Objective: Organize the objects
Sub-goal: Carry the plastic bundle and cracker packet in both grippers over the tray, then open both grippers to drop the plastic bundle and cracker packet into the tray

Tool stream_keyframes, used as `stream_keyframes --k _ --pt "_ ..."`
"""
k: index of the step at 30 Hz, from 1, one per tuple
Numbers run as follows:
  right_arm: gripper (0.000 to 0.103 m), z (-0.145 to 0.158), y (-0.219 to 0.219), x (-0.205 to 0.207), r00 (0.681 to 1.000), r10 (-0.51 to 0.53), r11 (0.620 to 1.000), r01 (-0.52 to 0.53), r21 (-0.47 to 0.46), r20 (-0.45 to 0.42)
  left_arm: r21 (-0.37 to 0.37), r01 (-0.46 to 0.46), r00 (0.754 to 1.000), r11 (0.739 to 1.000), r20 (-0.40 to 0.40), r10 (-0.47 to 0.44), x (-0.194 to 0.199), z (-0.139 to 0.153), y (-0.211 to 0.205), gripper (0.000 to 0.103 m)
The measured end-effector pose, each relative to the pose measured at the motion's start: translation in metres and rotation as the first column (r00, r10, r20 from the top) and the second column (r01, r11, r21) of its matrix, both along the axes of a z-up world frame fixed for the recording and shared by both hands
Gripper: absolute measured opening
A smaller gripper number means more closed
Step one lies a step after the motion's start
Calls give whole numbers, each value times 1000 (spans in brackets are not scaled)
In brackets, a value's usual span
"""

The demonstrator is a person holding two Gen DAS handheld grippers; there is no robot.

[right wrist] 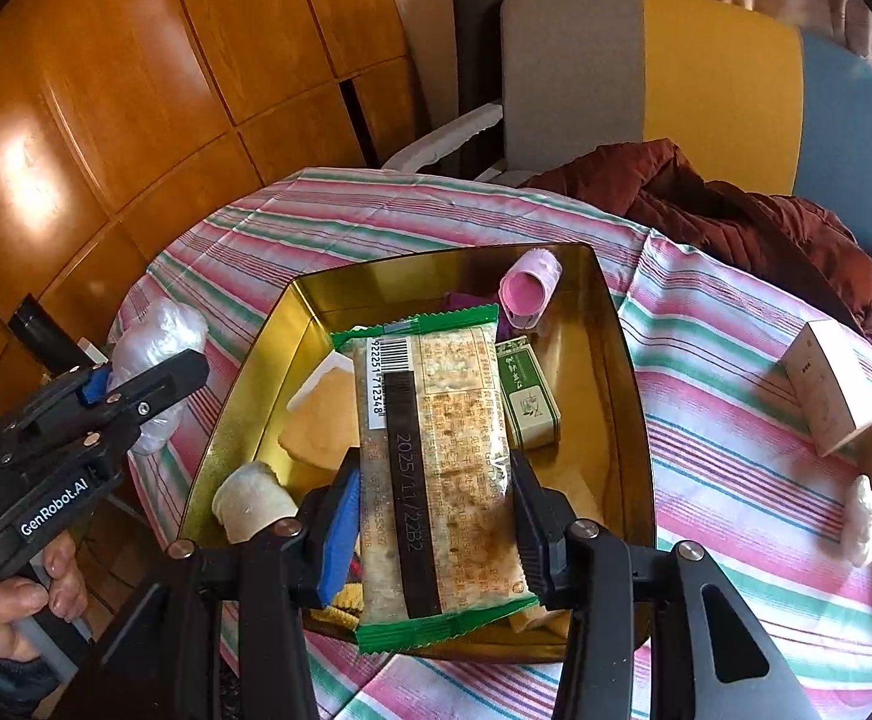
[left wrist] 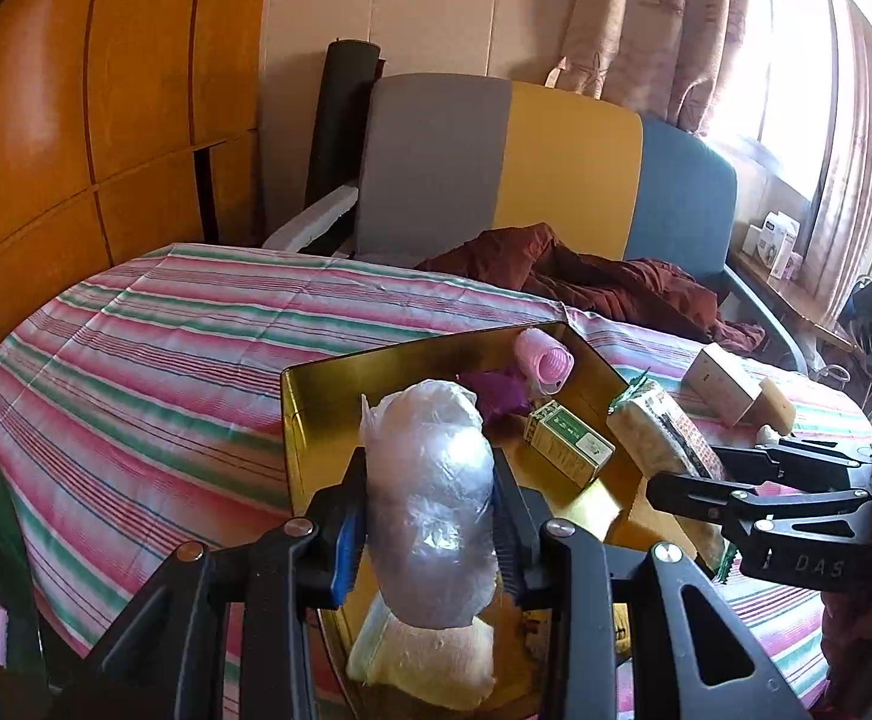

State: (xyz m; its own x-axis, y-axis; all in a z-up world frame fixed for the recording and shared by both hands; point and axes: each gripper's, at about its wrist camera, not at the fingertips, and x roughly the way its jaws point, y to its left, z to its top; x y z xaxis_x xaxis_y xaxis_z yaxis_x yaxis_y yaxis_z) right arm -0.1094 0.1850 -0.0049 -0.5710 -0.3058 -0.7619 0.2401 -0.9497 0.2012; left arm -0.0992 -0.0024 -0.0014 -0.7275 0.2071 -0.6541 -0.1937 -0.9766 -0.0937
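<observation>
Showing right gripper (right wrist: 433,531) clamped on snack packet (right wrist: 436,468), long axis running near-to-far above gold tin (right wrist: 244,408) | left gripper (left wrist: 427,531) clamped on upright plastic-wrapped bundle (left wrist: 430,504), over tin's near-left edge

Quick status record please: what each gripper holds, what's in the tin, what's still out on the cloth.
left gripper: shut on clear plastic bundle
right gripper: shut on green-edged snack pack, above the tin
gold tin: pink roller, green box, other small items
striped cloth: beige box still outside the tin
</observation>
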Motion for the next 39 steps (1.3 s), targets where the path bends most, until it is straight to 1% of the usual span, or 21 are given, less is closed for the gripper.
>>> stream_keyframes --k 5,13,18,20,21,24,26,30,33,36,39 --pt "46 -2 -2 -6 1000 0 1000 0 3 1 -8 10 1000 1000 12 -10 -10 -3 4 36" --pt "46 -5 -2 -16 1000 -4 1000 4 10 3 21 6 998 1000 61 -7 -36 -11 0 36" --pt "46 -9 -2 -23 1000 -5 1000 5 6 10 55 15 995 998 94 -21 -57 -14 -3 36" --pt "46 -11 -4 -27 1000 -3 1000 3 0 16 63 6 994 998 112 -13 -67 -16 -4 39" --pt "47 -14 -6 -29 1000 -2 1000 2 -3 20 63 -2 993 998 114 -5 -72 -18 -6 44" --pt "49 -23 -13 -36 999 19 1000 -19 -17 39 66 -45 991 997 130 36 -78 -22 -12 49" --pt "56 -30 -17 -36 999 29 1000 -28 -13 46 45 -73 990 996 127 66 -75 -27 -16 54" --pt "57 -42 -18 -33 997 32 999 -31 -12 73 41 -91 987 995 137 85 -65 -32 -26 54" --pt "57 -45 -15 -25 996 26 999 -24 -22 82 23 -105 984 994 144 101 -53 -37 -30 54" --pt "60 -44 -12 -20 996 15 999 -13 -30 83 37 -110 982 993 155 104 -37 -40 -33 54" --pt "68 -41 -11 -11 997 11 999 -8 -35 81 28 -108 983 994 149 103 -22 -40 -32 54"
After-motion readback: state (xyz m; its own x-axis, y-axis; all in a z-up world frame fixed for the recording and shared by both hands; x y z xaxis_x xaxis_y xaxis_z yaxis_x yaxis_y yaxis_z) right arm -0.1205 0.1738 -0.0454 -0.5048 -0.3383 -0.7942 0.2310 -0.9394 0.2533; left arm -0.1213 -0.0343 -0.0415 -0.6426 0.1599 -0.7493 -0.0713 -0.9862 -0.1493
